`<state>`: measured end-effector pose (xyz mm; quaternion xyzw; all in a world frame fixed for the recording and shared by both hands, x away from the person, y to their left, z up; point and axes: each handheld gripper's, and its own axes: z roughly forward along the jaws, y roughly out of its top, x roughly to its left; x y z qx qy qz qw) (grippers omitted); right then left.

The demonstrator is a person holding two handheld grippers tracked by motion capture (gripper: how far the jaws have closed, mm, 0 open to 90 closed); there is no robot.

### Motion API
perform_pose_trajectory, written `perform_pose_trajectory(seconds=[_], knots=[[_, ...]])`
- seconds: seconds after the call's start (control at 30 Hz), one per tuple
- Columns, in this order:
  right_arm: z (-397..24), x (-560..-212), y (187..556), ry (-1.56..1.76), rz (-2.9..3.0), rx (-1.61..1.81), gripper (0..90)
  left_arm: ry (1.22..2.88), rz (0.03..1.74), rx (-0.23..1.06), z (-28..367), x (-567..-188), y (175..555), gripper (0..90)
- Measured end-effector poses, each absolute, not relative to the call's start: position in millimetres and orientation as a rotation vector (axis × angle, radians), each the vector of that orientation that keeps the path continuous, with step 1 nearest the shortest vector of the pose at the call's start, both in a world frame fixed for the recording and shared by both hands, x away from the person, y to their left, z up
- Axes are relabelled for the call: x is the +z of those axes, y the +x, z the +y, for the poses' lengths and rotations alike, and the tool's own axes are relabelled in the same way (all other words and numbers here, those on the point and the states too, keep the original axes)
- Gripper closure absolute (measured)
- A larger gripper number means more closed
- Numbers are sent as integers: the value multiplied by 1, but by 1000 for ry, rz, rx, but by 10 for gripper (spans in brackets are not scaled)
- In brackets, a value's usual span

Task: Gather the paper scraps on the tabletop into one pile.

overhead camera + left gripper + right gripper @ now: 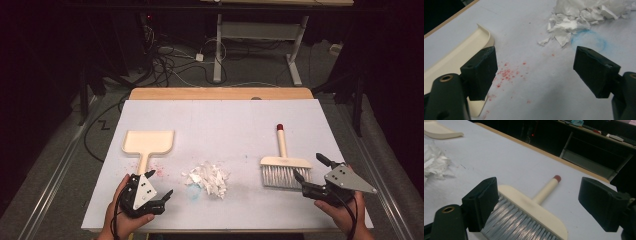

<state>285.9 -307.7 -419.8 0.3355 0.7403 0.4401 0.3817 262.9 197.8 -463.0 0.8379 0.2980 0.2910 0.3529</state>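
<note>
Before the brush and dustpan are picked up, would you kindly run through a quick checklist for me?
1. Right gripper jaws open: ok.
2. Brush between the right jaws, not yet gripped: ok.
3. Left gripper jaws open: ok.
4. Dustpan handle between the left jaws: not ok, it lies beside one jaw.
5. Paper scraps piled between dustpan and brush: ok.
6. Brush handle free of obstruction: ok.

I worked over a white table sheet, its bare wooden edge showing at the far side. Red crumbs lay scattered on the sheet, and a faint blue ring was drawn there too. Beyond the table I saw a grey floor with tangled cables and a white desk frame.
</note>
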Motion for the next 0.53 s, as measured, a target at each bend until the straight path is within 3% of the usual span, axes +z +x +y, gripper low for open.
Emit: perform_pose_trajectory(seconds=[0.53], knots=[[-314,-421,280,852,1882,1101,178,2174,770,751,192,-463,272,188]])
